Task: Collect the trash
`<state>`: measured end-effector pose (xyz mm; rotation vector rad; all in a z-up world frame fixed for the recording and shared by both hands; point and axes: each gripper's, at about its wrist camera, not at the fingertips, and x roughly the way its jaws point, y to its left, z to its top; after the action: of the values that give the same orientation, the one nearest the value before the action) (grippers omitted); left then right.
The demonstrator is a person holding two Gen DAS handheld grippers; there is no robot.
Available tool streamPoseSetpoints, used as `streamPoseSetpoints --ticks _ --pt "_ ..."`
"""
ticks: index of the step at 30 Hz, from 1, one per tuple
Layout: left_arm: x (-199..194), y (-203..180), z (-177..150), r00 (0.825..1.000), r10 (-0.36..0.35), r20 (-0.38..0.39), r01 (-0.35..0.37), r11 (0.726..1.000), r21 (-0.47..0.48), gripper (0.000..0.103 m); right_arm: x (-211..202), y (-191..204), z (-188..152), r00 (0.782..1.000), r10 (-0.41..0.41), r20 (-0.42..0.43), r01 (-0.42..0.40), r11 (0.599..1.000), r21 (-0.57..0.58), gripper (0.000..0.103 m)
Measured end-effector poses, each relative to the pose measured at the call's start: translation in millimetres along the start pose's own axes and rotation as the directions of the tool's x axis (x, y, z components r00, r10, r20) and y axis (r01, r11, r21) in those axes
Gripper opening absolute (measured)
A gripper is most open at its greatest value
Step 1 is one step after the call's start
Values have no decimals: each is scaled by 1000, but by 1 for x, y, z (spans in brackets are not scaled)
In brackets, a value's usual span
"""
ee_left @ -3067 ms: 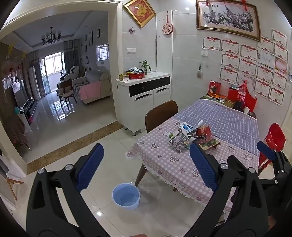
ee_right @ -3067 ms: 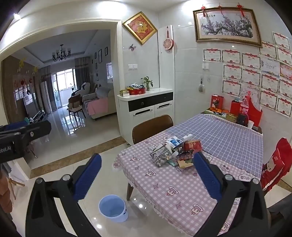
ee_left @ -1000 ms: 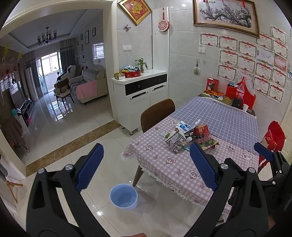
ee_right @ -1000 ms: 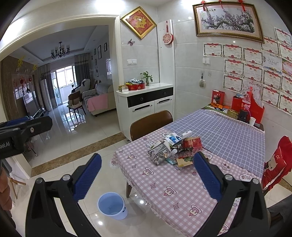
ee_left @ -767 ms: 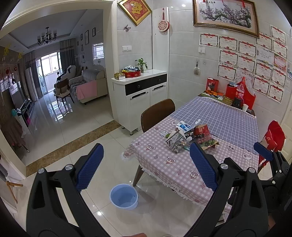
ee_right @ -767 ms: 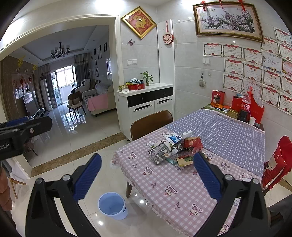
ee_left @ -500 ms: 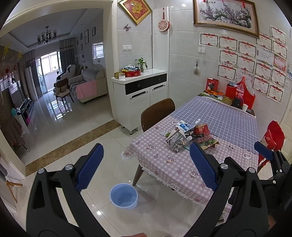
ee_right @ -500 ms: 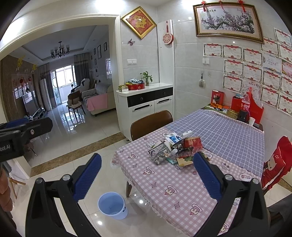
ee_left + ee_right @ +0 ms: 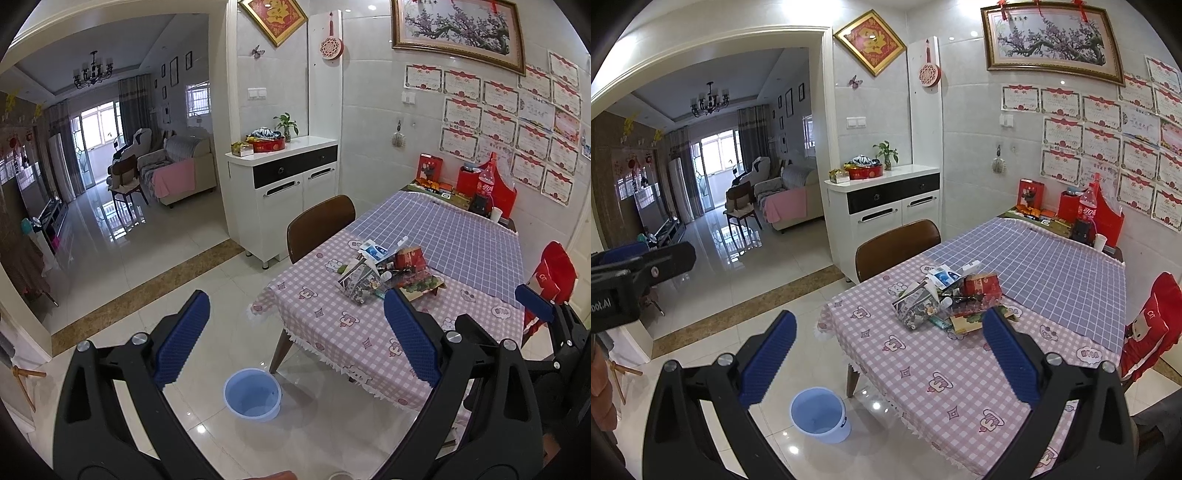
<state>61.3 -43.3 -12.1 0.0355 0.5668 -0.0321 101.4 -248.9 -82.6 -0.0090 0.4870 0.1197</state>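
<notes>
A pile of trash (image 9: 388, 269), wrappers, cartons and a red box, lies on the table's pink checked cloth (image 9: 332, 325); it also shows in the right wrist view (image 9: 945, 299). A light blue bucket (image 9: 252, 398) stands on the floor by the table's near corner, also in the right wrist view (image 9: 820, 414). My left gripper (image 9: 295, 332) is open and empty, held in the air well short of the table. My right gripper (image 9: 888, 354) is open and empty, also short of the pile.
A brown chair (image 9: 319, 227) is tucked at the table's left side. A red-covered chair (image 9: 1148, 328) stands at the right. A white cabinet (image 9: 284, 192) stands against the wall. Bottles and red boxes (image 9: 1086, 210) crowd the table's far end. Glossy tiled floor lies to the left.
Both views have shifted only slightly; the table and pile sit a little nearer. Both grippers stay open and empty.
</notes>
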Motion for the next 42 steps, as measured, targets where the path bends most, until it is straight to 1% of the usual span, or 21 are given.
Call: streamPoseSetpoints --ticks 15,26,35,38,41,42 --pt "6 23 -9 1000 4 -14 -4 1000 -15 93 4 25 3 1000 3 -23 -3 1000 -10 99" --pt "10 38 -21 999 4 -40 -5 1000 -17 93 7 33 -1 999 -1 -44 1 1000 -6 99" --pt "32 33 -33 993 -10 -115 11 1000 2 93 21 20 -11 995 -21 -93 23 999 26 99" --pt "51 26 -35 987 -36 -156 36 999 -3 93 34 5 -16 992 -32 -126 39 998 55 99" --pt "77 13 -34 976 -68 -205 69 998 -4 93 57 -19 -21 986 -63 -157 76 994 81 99" --pt "92 6 -34 970 -84 -230 86 996 -3 93 66 -27 -22 983 -69 -168 85 992 92 99"
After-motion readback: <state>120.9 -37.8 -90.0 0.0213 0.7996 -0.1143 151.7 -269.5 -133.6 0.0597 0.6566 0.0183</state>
